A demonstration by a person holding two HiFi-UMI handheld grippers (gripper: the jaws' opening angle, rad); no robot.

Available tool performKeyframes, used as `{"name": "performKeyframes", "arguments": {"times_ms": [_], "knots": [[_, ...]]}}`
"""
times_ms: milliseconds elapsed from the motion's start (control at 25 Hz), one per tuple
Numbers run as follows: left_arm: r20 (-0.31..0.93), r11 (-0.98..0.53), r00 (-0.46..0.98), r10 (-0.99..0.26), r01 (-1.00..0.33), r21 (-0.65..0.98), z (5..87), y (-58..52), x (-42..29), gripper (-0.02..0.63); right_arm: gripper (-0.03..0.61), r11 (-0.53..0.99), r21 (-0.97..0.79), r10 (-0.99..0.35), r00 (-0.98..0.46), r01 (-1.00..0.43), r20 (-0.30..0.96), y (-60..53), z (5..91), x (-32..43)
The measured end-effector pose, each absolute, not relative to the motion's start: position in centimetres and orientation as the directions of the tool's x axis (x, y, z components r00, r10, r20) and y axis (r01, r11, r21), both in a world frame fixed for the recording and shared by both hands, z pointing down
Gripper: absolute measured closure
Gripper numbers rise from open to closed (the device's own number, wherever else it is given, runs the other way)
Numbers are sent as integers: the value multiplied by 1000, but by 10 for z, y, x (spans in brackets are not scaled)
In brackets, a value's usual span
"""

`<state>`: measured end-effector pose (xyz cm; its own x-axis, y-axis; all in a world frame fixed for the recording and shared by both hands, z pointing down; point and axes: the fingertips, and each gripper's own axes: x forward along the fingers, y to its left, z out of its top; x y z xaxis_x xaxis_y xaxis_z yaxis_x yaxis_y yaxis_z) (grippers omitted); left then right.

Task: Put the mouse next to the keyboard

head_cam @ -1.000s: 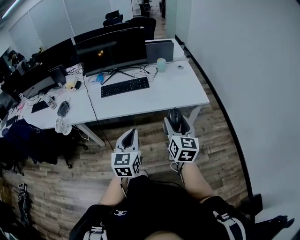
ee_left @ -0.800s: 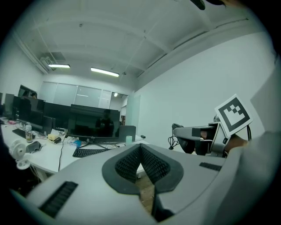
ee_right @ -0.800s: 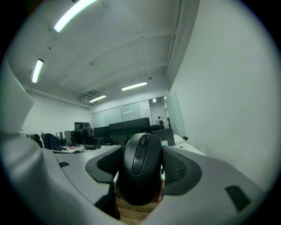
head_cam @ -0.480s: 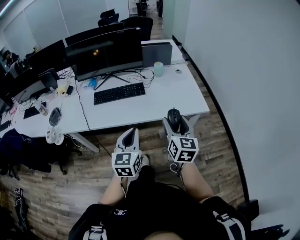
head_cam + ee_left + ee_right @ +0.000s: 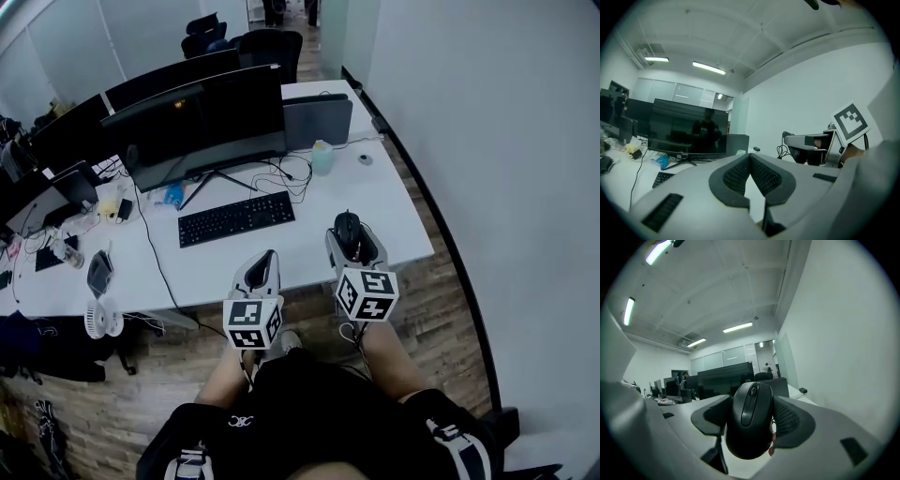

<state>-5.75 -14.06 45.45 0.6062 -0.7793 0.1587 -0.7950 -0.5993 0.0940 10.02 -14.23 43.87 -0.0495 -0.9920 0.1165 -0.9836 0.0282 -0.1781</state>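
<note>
A black mouse (image 5: 348, 225) sits upright between the pads of my right gripper (image 5: 354, 236), which is shut on it over the front edge of the white desk (image 5: 309, 244). In the right gripper view the mouse (image 5: 750, 420) fills the gap between the pads, wheel facing the camera. The black keyboard (image 5: 236, 217) lies on the desk to the left of the mouse, in front of a wide monitor (image 5: 197, 117). My left gripper (image 5: 267, 259) hangs near the desk's front edge, shut with nothing in it; its pads (image 5: 736, 173) meet at the tip.
A grey laptop stand (image 5: 317, 120), a pale cup (image 5: 322, 157) and loose cables (image 5: 291, 173) lie behind the keyboard. More monitors and clutter fill the left desk (image 5: 56, 272), with a small fan (image 5: 97, 319) at its edge. A white wall (image 5: 487, 141) runs along the right.
The desk has slid closer and lower in the head view, so both grippers now sit over its front edge. The mouse stays gripped in the right gripper.
</note>
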Motion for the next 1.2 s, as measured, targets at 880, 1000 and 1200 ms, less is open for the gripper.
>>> {"name": "performKeyframes", "arguments": {"times_ms": [880, 1000, 1200], "knots": [[215, -538, 554, -804, -832, 132, 470, -360, -63, 601, 279, 24, -147, -973, -57, -989, 225, -369, 479, 115], [224, -515, 531, -817, -847, 132, 472, -371, -61, 600, 279, 38, -112, -963, -66, -993, 260, -392, 492, 122], [238, -469, 486, -841, -874, 130, 473, -389, -61, 601, 279, 54, -20, -940, -57, -998, 335, -429, 528, 133]]}}
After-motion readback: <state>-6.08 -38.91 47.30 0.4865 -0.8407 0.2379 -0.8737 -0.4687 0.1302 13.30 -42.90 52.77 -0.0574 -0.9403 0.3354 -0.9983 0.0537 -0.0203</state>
